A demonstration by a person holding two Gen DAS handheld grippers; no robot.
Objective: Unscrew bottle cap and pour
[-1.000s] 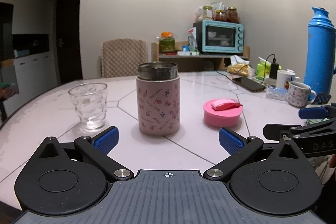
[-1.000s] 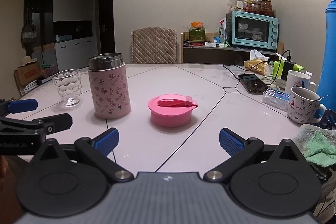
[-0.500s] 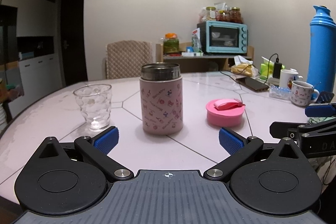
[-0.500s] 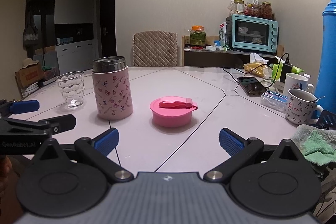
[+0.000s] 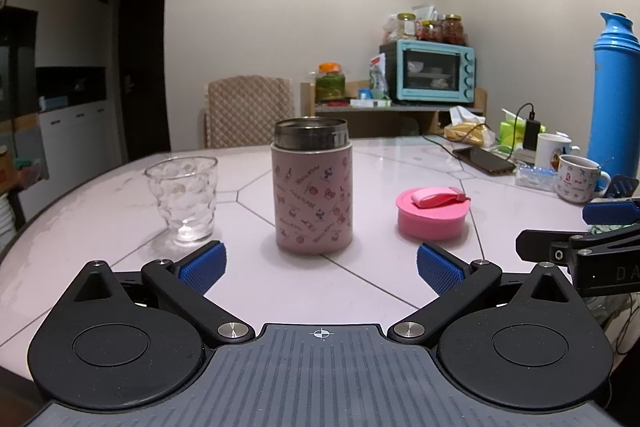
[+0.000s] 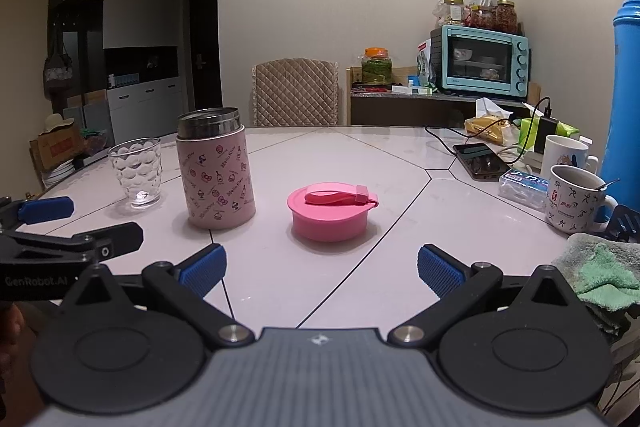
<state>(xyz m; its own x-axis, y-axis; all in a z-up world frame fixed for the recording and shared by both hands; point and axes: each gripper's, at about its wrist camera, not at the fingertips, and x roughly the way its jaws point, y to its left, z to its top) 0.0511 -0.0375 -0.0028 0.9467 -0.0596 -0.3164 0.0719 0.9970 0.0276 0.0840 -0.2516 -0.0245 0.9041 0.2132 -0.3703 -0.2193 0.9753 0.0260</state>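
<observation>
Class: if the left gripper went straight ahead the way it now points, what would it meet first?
Most likely the pink flask, standing uncapped on the table dead ahead of the open left gripper. The glass and the pink cap sit off to either side. Exact depth is unclear.

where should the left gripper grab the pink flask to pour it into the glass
Grip the pink flask around the middle of its straight body, below the steel neck, coming in level from the near side. It stands upright with the cap already off, and the open left gripper faces it directly. The glass stands apart from it, clear of the fingers.
</observation>
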